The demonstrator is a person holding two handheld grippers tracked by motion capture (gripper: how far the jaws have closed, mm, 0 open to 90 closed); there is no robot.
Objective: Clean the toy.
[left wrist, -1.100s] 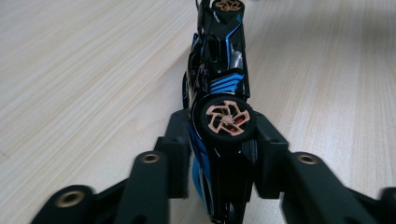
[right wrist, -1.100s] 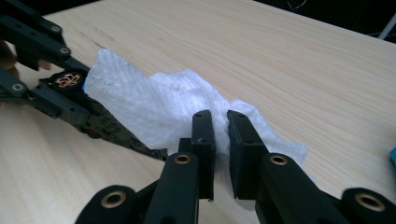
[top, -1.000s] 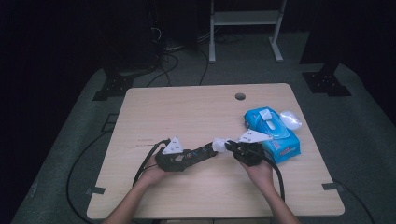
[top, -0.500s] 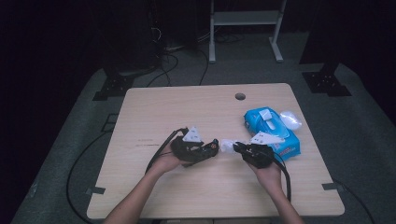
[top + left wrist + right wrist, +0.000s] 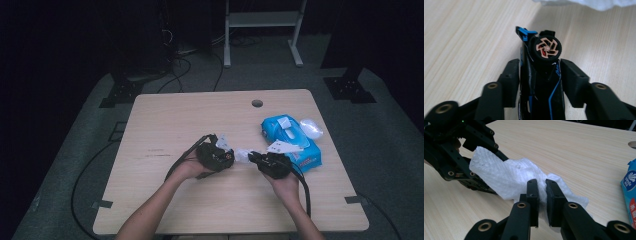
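My left gripper [image 5: 540, 65] is shut on a small black toy car [image 5: 541, 75] with blue trim. One of its wheels [image 5: 546, 47], with orange spokes, faces the camera. My right gripper [image 5: 542, 183] is shut on a white wipe [image 5: 509, 177]. The wipe's far end reaches up against the left gripper [image 5: 456, 152]. In the high view the left gripper [image 5: 216, 156] and right gripper [image 5: 270, 162] face each other at mid-table, with the wipe [image 5: 242, 154] between them. The wipe's edge [image 5: 599, 3] lies just beyond the car's front.
A blue wipes pack [image 5: 290, 137] lies just right of my right gripper, and its corner [image 5: 630, 192] is close by. A crumpled white sheet [image 5: 311, 128] rests beside the pack. A cable hole [image 5: 257, 103] sits near the table's far edge. Cables trail from both grippers.
My left gripper has swung right with the toy car and closed in on the right gripper. The wipe held by the right gripper now meets the left gripper's front.
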